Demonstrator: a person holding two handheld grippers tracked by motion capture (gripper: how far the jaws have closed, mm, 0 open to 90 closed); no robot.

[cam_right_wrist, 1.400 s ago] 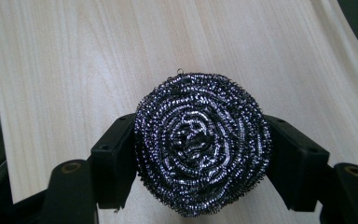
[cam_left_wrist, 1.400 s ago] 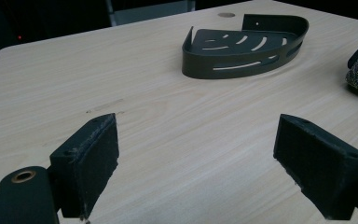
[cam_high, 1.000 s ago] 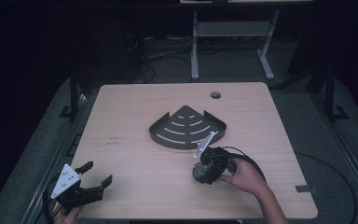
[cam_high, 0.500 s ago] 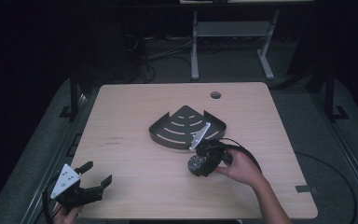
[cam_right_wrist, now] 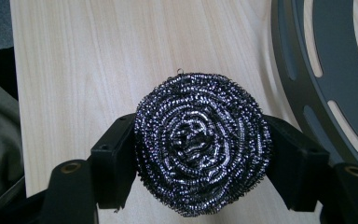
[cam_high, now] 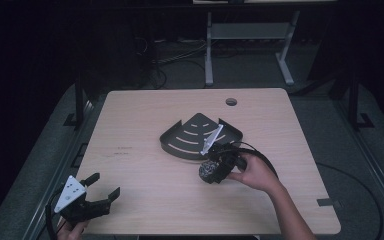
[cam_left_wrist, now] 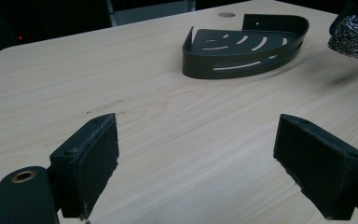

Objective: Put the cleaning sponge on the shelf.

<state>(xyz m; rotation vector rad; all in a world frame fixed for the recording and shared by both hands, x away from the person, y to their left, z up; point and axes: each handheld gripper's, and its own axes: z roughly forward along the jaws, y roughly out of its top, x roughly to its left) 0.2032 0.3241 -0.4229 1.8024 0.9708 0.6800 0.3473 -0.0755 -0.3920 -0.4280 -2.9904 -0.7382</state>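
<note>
A round steel-wool scourer (cam_right_wrist: 203,147) sits squeezed between the two black jaws of my right gripper (cam_right_wrist: 200,161), which is shut on it and held above the table. In the high view the scourer (cam_high: 208,171) hangs just in front of a dark fan-shaped slotted rack (cam_high: 192,137) at the table's middle, with my right gripper (cam_high: 215,169) and hand behind it. My left gripper (cam_high: 102,192) rests at the near left corner, jaws wide apart with nothing between them. From the left gripper view the rack (cam_left_wrist: 242,46) lies far ahead and the scourer (cam_left_wrist: 354,35) shows at the right edge.
The light wooden table (cam_high: 130,130) has a small round cable hole (cam_high: 231,102) near its far edge. A cable loops from my right gripper across the table's right side. A metal stand (cam_high: 245,35) stands on the floor beyond the table.
My right gripper has lifted the scourer and carried it toward the rack. The left gripper has stayed where it was.
</note>
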